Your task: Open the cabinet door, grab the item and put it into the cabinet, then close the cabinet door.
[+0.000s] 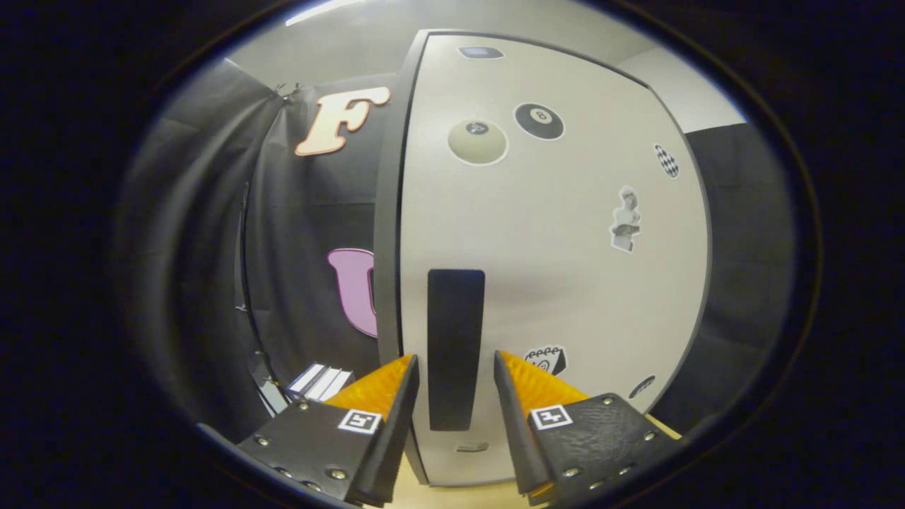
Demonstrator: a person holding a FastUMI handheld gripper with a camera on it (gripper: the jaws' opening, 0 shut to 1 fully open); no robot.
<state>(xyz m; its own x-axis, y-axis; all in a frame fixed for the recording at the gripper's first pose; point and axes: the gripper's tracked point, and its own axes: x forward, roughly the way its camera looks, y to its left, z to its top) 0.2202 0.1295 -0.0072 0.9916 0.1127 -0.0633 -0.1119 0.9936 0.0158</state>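
Cabinet door (551, 268) is closed, stickers scattered across it, its dark upright handle (456, 339) sitting right between the fingers. The tool (456, 367) is spread open, touching nothing, above the pale table (452, 495).

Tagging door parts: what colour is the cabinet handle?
Black, a tall bar on the pale cabinet door; the handle stands between the open fingers in the gripper view.

Pale wooden tabletop (459, 495) beneath my tool's parted fingers, which hold nothing, carrying a white cabinet with closed, sticker-covered door (551, 268); flat striped white-and-purple object (319, 382) lies beside the cabinet.
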